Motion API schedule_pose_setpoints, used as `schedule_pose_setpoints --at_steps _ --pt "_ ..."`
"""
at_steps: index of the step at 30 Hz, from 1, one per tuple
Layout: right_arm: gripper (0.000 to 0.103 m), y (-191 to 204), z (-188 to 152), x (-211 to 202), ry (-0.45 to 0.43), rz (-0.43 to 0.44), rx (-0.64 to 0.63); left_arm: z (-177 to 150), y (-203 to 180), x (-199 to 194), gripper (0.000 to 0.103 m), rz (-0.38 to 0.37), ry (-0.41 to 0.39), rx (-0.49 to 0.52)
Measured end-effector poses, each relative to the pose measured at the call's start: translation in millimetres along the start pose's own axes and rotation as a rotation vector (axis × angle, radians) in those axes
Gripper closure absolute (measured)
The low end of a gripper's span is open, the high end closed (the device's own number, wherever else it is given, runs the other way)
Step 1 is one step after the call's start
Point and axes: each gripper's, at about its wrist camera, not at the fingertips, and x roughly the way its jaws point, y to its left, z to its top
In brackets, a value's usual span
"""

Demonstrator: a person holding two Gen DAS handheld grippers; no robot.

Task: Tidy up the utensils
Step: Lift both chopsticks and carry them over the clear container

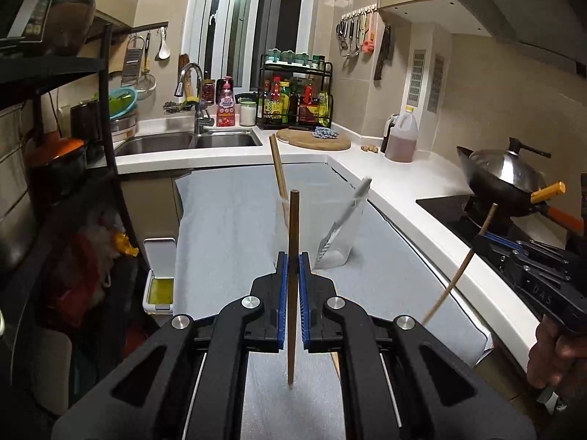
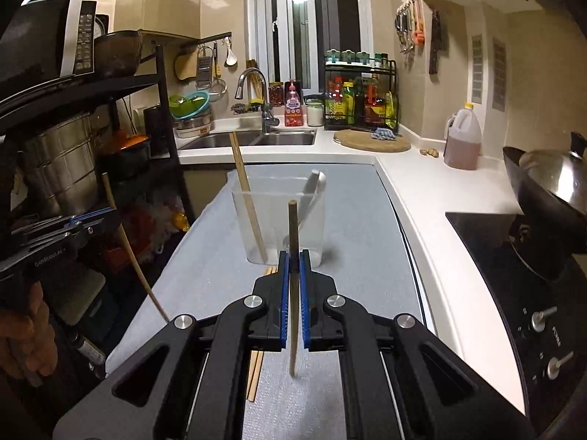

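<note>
My left gripper (image 1: 292,260) is shut on a brown chopstick (image 1: 292,286), held upright above the grey mat (image 1: 227,227). My right gripper (image 2: 292,260) is shut on a second chopstick (image 2: 292,293), also upright. Ahead stands a clear plastic holder (image 2: 279,220) with one chopstick (image 2: 247,198) and a metal utensil (image 2: 312,194) leaning inside; the holder also shows in the left wrist view (image 1: 323,227). More chopsticks (image 2: 255,374) lie on the mat under my right gripper. The right gripper with its chopstick shows at the right of the left wrist view (image 1: 513,253); the left gripper shows at the left of the right wrist view (image 2: 73,227).
A white counter (image 2: 433,198) runs right of the mat, with a wok (image 2: 550,183) on the stove, an oil jug (image 2: 463,139) and a cutting board (image 2: 370,141). A sink (image 2: 256,137) and spice rack (image 2: 361,99) are behind. A black shelf (image 2: 73,128) stands left.
</note>
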Motion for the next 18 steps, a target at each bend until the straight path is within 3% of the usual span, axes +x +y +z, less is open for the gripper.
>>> schedule_pose_setpoints --at_steps 10,18 --pt "0.097 -6.3 64.1 9.1 -0.061 0.037 -0.008 57.2 6.4 14.2 0.097 -0.033 0.001 -0.009" --pt "0.097 -8.3 134.2 28.8 -0.151 0.051 -0.011 116.4 0.5 36.9 0.097 -0.037 -0.031 0.01"
